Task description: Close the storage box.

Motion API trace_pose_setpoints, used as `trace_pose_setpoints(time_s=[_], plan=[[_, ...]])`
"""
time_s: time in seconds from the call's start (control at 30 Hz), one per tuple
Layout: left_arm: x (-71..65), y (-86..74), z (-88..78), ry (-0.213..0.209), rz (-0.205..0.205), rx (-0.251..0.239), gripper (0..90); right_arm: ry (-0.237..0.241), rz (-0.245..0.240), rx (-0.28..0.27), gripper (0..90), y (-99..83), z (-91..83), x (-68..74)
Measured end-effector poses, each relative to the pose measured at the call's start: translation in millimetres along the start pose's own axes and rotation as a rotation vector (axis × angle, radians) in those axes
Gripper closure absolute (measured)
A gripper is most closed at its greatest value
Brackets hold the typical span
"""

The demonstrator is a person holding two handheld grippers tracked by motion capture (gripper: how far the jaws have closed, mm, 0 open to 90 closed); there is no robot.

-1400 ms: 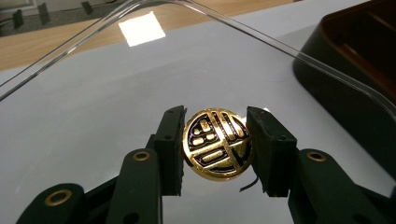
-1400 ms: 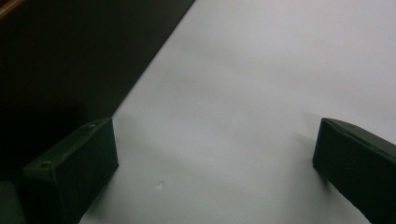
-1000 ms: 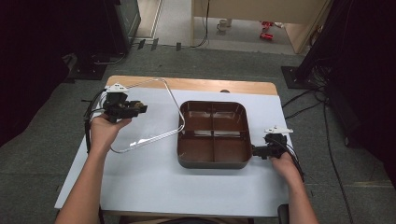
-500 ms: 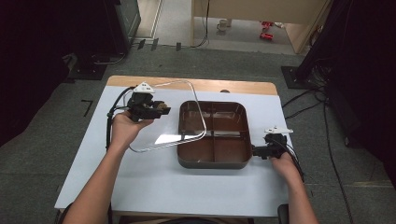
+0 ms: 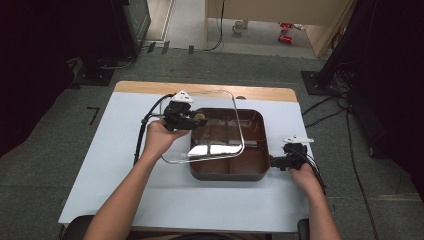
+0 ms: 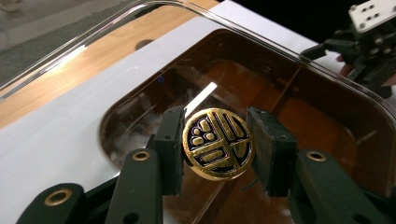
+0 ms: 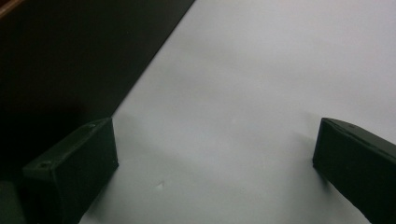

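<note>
— Jaws of the left gripper clamp the round gold knob of the clear lid. What changed?

— A second ago the lid hung over bare table left of the brown tray; now it floats tilted above the tray's left half. Covering looks like the aim, nearly done.

— And the right gripper?

— Spread wide and empty, beside the tray's right edge on the white tabletop, where it was before.

— Count?

— One lid, one tray with four compartments, two grippers.
</note>
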State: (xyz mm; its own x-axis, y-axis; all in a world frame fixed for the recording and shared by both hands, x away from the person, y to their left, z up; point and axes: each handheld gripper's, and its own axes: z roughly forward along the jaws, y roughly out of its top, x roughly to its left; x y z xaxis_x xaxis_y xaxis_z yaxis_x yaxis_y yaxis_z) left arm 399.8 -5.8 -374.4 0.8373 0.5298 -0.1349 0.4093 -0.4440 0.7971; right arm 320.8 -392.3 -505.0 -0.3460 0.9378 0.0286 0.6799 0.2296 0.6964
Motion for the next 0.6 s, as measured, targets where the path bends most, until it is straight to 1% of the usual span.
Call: trace_pose_setpoints(time_s=[0.07,0.23,0.33,0.47,0.6], plan=[[-4.0,2.5,5.7,-0.012,0.008,0.006,59.8,0.000,0.001,0.000,0.0,0.0,0.0,0.0],[-17.4,9.1,22.1,-0.025,0.057,0.022,59.8,0.000,0.000,0.000,0.0,0.0,0.0,-0.1],[-23.7,11.0,32.3,-0.041,0.073,0.034,59.8,0.000,-0.001,0.000,0.0,0.0,0.0,-0.1],[-31.8,12.6,47.5,-0.045,0.095,0.059,59.8,0.000,-0.001,0.001,0.0,0.1,0.0,-0.1],[-38.1,13.0,61.5,-0.062,0.116,0.078,59.8,0.000,-0.001,0.000,0.0,0.1,0.0,-0.1]])
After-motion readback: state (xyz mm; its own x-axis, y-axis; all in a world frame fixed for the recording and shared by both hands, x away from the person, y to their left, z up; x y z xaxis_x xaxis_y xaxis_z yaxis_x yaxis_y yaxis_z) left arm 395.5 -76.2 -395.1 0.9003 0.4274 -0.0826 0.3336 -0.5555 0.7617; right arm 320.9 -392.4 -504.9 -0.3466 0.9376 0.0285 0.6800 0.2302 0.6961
